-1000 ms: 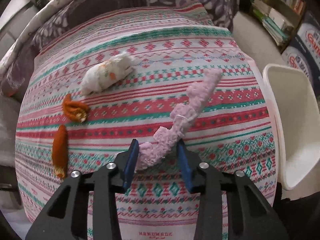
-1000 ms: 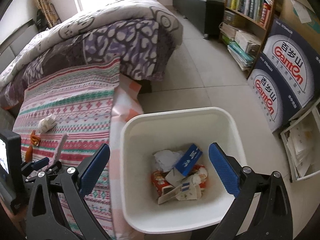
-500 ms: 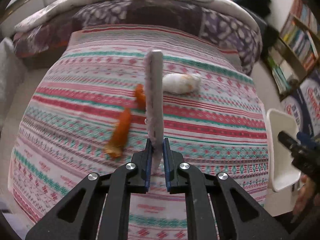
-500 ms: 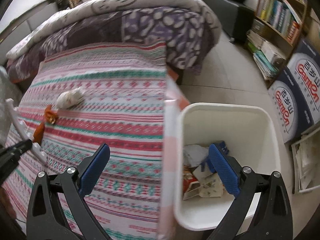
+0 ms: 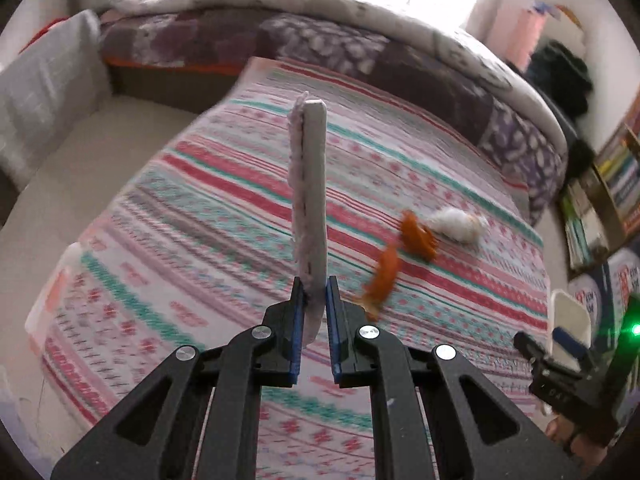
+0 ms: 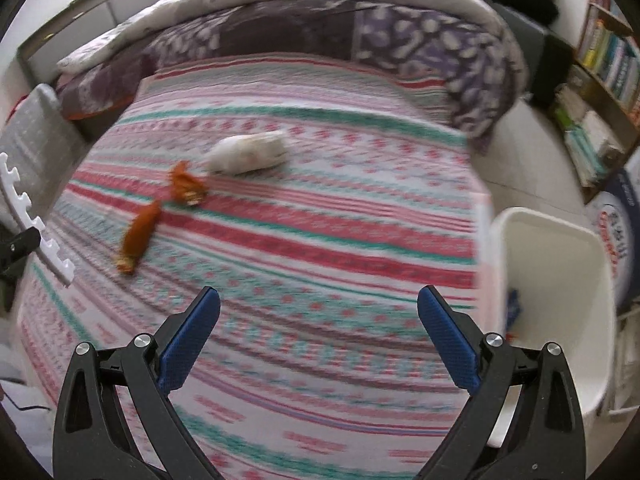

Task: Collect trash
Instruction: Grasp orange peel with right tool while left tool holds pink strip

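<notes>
Bedroom setting, with a bed [image 5: 224,208] under a striped patterned cover.

Left wrist view: the left hand-held gripper [image 5: 316,292] is seen clamped on the lower end of a pale pink foam strip [image 5: 308,184], which stands upright between the blue pads and clear of the bed. The strip is judged light and fairly stiff, since it holds straight under an end grip; its soft foam body is likely to compress, so a hold near the end is judged adequate. Two orange peel-like scraps [image 5: 418,236] and a crumpled white wad [image 5: 460,224] are shown lying close together on the cover. Compared with one second ago, when the strip lay flat on the cover between parted pads, it has been gripped and lifted, and the view has swung toward the bed's far side.

Right wrist view: the right hand-held gripper [image 6: 318,332] is shown with pads wide apart and nothing between them, above the cover. The white bin [image 6: 560,280] stands beside the bed at the right edge; earlier it filled the centre of this view. The strip's notched edge [image 6: 36,224] appears at far left.
</notes>
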`<state>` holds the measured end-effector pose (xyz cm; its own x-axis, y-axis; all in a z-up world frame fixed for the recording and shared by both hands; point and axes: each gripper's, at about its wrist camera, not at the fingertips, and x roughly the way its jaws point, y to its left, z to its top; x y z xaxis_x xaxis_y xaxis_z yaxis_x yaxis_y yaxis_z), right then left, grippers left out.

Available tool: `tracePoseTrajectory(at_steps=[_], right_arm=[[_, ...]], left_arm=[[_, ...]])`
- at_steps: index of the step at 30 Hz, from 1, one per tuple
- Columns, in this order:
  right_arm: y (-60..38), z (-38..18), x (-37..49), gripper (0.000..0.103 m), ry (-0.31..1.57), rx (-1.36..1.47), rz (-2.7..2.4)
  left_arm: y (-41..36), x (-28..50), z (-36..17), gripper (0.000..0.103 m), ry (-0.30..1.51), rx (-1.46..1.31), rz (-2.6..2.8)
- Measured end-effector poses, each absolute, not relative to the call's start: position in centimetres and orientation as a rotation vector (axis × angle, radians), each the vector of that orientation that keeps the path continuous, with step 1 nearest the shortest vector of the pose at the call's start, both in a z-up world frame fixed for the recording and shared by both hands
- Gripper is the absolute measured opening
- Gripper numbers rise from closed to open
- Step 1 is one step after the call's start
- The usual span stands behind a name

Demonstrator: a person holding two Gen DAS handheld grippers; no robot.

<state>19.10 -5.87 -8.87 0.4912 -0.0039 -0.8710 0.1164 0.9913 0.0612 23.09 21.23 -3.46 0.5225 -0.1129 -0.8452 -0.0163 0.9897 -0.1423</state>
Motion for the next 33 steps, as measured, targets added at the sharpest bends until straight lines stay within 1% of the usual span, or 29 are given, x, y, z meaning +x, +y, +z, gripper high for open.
tracePoseTrajectory(at_steps=[5, 12, 14, 16, 17, 18, 19, 20, 21, 22, 23, 24, 27, 33], right_arm=[[-0.8, -9.6, 20.5, 0.095, 1.057, 0.109, -0.005], [6.6, -10.8, 23.4, 0.095, 1.041, 0.088, 0.013], [8.2, -11.4, 24.4, 0.089, 1.04, 0.045, -0.005], [9.2, -11.9, 25.2, 0.078, 1.046, 0.009, -0.01], [9.5, -12.2, 25.6, 0.075, 1.054, -0.008, -0.011], [9.8, -12.5, 26.0, 0.067, 1.065, -0.021, -0.01], [10.0, -13.0, 26.4, 0.062, 1.086, -0.026, -0.004], [10.1, -13.2, 26.6, 0.055, 1.1, -0.021, 0.001], [10.0, -13.3, 26.8, 0.045, 1.102, -0.014, -0.002], [10.0, -13.2, 26.9, 0.03, 1.087, -0.016, 0.0], [10.1, -13.1, 27.0, 0.027, 1.086, -0.021, 0.01], [10.1, -12.8, 27.1, 0.02, 1.086, -0.016, 0.037], [9.9, -12.0, 26.9, 0.019, 1.068, 0.019, 0.078], [9.0, -8.3, 25.6, 0.019, 0.986, 0.083, 0.147]], left_arm=[[24.5, 22.0, -1.0, 0.011, 0.942, -0.185, 0.011], [26.5, 20.7, 2.1, 0.011, 0.849, -0.231, 0.042], [26.7, 20.4, 2.8, 0.011, 0.832, -0.241, 0.039], [27.0, 20.3, 3.1, 0.011, 0.821, -0.247, 0.039], [27.1, 20.2, 3.3, 0.011, 0.819, -0.251, 0.036], [27.3, 20.2, 3.4, 0.011, 0.819, -0.254, 0.035], [27.5, 20.2, 3.5, 0.011, 0.817, -0.259, 0.038], [27.7, 20.1, 3.5, 0.011, 0.815, -0.263, 0.041], [27.8, 20.1, 3.5, 0.011, 0.815, -0.266, 0.043], [27.9, 20.1, 3.5, 0.011, 0.816, -0.271, 0.045], [28.0, 20.1, 3.5, 0.011, 0.816, -0.273, 0.047], [28.0, 20.1, 3.5, 0.011, 0.817, -0.274, 0.047], [27.9, 20.1, 3.4, 0.011, 0.816, -0.273, 0.05], [27.6, 20.0, 3.7, 0.011, 0.799, -0.273, 0.057]])
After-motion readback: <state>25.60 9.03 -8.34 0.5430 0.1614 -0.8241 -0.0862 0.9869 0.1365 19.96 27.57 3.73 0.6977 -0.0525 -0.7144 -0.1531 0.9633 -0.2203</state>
